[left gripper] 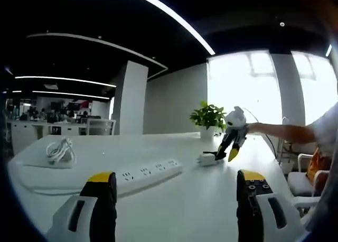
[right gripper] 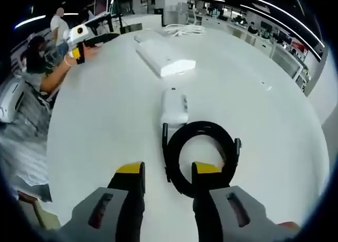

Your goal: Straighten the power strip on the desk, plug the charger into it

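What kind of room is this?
Probably a big open office: a long white desk with a power strip, rows of desks with monitors behind, and strip ceiling lights.

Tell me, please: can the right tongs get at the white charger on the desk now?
Probably yes. The right tongs are open and hover just short of the charger. Only its coiled black cable lies between them, flat on the desk.
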A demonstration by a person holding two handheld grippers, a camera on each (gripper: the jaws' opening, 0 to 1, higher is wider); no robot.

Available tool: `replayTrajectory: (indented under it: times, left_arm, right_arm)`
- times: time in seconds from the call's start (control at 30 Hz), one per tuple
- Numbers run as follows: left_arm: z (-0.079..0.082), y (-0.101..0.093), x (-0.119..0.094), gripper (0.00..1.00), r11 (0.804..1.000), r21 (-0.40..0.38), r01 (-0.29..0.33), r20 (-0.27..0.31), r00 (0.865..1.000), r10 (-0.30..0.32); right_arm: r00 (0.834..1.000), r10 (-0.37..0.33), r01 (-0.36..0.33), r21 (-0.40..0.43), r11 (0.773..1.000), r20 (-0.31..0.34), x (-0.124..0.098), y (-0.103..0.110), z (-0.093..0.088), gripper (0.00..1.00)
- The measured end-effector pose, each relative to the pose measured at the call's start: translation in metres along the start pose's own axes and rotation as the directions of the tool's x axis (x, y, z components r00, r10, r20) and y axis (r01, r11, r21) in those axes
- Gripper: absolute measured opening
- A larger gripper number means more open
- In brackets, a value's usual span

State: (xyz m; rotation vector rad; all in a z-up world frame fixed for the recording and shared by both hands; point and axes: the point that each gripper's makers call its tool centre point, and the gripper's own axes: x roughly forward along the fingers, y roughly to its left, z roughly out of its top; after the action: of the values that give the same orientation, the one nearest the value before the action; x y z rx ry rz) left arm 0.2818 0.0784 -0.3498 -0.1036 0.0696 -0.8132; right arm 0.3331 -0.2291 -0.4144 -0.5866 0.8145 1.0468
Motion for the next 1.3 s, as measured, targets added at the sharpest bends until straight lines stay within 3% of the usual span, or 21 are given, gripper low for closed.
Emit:
replayTrajectory:
  times: [0.2, 0.43, 0.67, 0.87, 0.97, 1.1, 1.3]
  left_arm:
    - [0.002, -0.003, 0.001, 0.96, 1.0, 0.009, 0.007, 0.001, 1.0, -0.007]
    - [0.003, -0.004, 0.001, 0.96, 1.0, 0.006, 0.009, 0.005, 1.0, -0.009]
    - [0.002, -0.001, 0.001, 0.96, 1.0, 0.0, 0.006, 0.006, 1.0, -0.006]
    - [0.001, 0.0, 0.0, 0.96, 1.0, 0.003, 0.005, -0.001, 1.0, -0.005]
    - [0.002, 0.0, -0.001, 0.96, 1.0, 0.005, 0.004, 0.002, 1.0, -0.004]
    - [0.002, 0.001, -0.003, 0.96, 1.0, 0.003, 0.0, 0.003, 1.0, 0.0]
    - [0.001, 0.002, -0.004, 0.96, 1.0, 0.002, -0.003, 0.004, 1.0, 0.003]
  right_arm:
    - [1.0, 0.005, -0.006, -0.019, 1.0, -0.027, 0.002, 0.0, -0.003, 0.31]
    - [0.997, 0.022, -0.026, -0.054, 0.998, -0.076, 0.004, 0.002, -0.003, 0.15]
    - [0.988, 0.031, -0.046, -0.099, 0.994, -0.153, 0.005, 0.006, -0.003, 0.09]
    - [0.979, -0.005, -0.027, -0.155, 0.988, -0.204, 0.004, 0.003, 0.0, 0.07]
    - [0.99, -0.02, -0.006, -0.179, 0.984, -0.141, 0.003, -0.002, 0.01, 0.06]
    - [1.0, 0.019, -0.022, -0.126, 0.992, -0.023, 0.002, 0.002, 0.026, 0.06]
    - [0.99, 0.053, -0.041, -0.096, 0.995, 0.129, 0.002, 0.009, 0.043, 0.05]
